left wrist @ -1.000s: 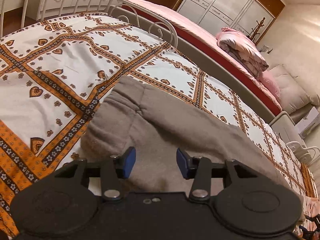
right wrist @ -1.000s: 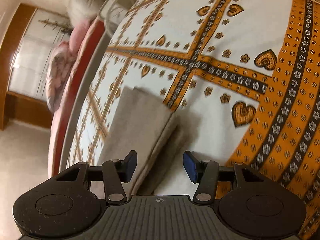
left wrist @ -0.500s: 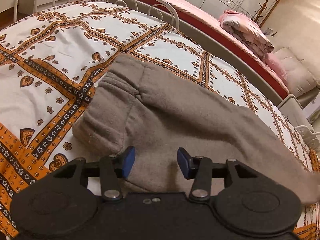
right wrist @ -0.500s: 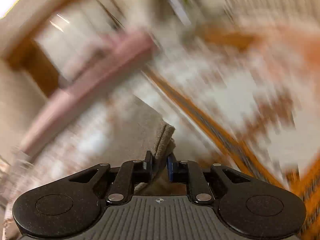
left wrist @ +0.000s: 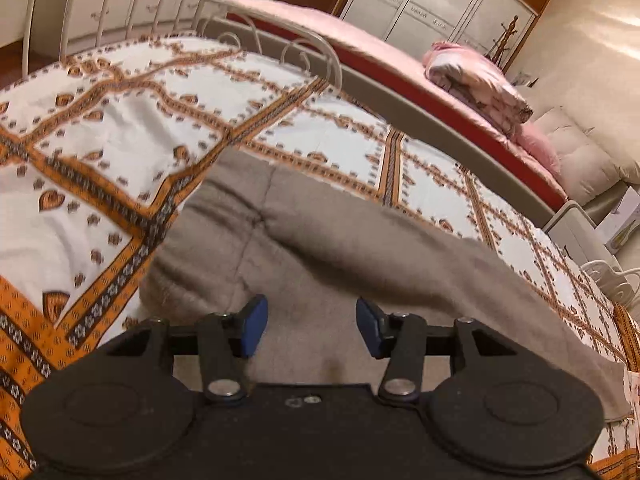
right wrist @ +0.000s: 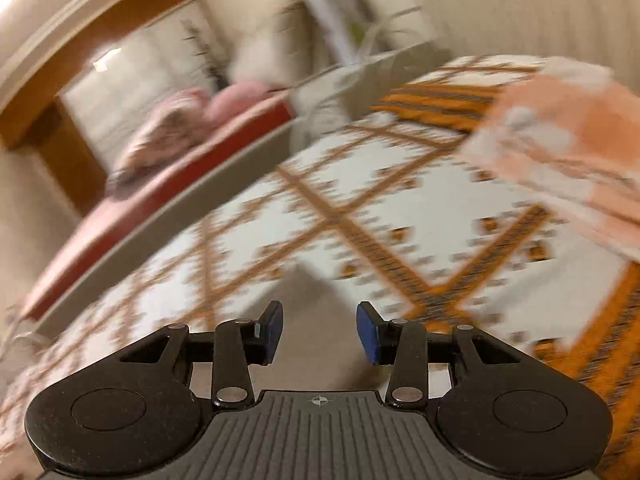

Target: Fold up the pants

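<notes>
Grey-brown pants [left wrist: 328, 256] lie on the orange and white patterned bedspread [left wrist: 100, 152], stretching from centre towards the right. My left gripper [left wrist: 311, 326] is open and empty, just above the near part of the pants. In the blurred right wrist view, my right gripper [right wrist: 319, 330] is open and empty, with an end of the grey pants [right wrist: 316, 296] just beyond its fingertips.
A white metal bed frame [left wrist: 312, 52] edges the bedspread. Behind it is a second bed with a pink cover [left wrist: 360, 40] and a folded quilt [left wrist: 476, 84]. A wardrobe [left wrist: 432, 8] stands at the back. An orange-pink cloth [right wrist: 560, 148] lies at the right.
My right gripper shut on the pants' edge half a second ago and has now opened and let go while swinging. The pants lie more spread out. My left gripper stays open.
</notes>
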